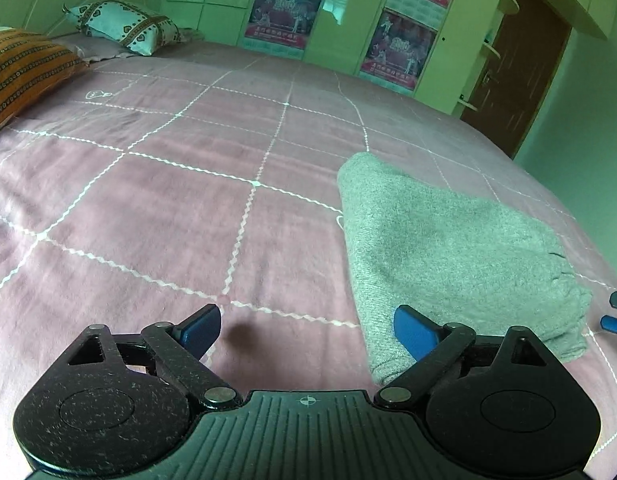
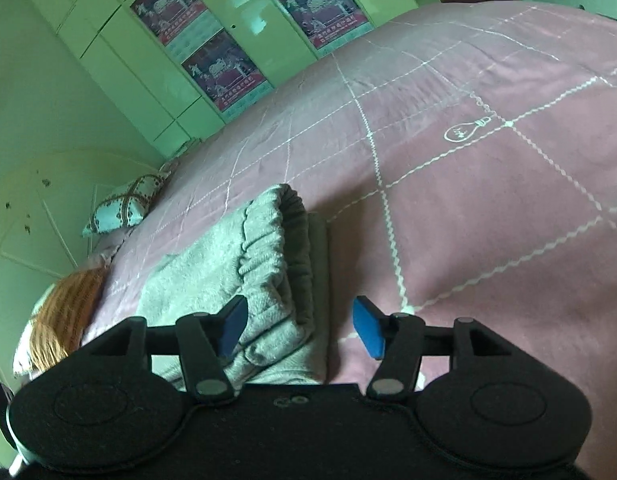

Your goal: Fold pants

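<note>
Bed [image 1: 148, 208]: both hand-held grippers angled down, open.

Dim greenish light, strong fisheye warping

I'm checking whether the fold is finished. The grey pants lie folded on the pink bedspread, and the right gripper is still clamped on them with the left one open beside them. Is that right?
Not quite: the right gripper is open too. In the right wrist view its blue pads stand apart, not pressing the cloth. The rest holds: the grey pants lie folded on the pink bedspread, and the left gripper is open beside them.
</note>
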{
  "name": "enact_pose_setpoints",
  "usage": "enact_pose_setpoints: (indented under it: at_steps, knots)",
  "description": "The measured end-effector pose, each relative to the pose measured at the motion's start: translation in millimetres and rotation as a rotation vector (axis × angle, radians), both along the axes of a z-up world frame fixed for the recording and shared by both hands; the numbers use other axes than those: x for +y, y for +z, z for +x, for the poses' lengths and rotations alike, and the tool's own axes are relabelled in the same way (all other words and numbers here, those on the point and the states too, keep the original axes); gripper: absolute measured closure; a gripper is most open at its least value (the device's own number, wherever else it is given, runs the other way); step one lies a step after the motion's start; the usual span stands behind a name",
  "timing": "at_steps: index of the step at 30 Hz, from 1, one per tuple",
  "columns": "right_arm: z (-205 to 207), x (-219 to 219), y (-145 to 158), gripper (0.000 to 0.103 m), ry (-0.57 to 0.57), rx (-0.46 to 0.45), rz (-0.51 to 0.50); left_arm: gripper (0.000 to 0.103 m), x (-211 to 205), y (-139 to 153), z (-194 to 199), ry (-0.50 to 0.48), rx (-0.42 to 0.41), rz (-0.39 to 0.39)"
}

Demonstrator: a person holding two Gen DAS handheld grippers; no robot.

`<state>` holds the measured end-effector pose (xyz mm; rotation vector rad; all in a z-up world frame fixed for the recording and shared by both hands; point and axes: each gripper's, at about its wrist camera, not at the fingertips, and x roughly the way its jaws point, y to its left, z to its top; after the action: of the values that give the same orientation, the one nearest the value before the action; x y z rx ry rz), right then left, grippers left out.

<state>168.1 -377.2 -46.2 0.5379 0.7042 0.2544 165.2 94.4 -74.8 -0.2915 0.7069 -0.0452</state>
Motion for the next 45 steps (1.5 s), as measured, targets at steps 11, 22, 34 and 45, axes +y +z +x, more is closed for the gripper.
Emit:
enact_pose_setpoints:
  at_steps: [11,22,34,45]
  knots:
    - [11,8,5,0.042,0.007,-0.009,-0.024,0.0,18,8,17,0.029,0.007,-0.02]
    - [15,24,15,0.039,0.021,-0.07,-0.11,0.0,8,6,25,0.026,-0.006,-0.025]
    - [62,10,-31,0.041,0.022,0.116,0.127,0.0,-7,-7,82,-0.087,0.075,-0.175]
    - [101,2,-64,0.039,0.047,0.194,0.362,0.0,5,-50,151,-0.091,0.124,-0.637]
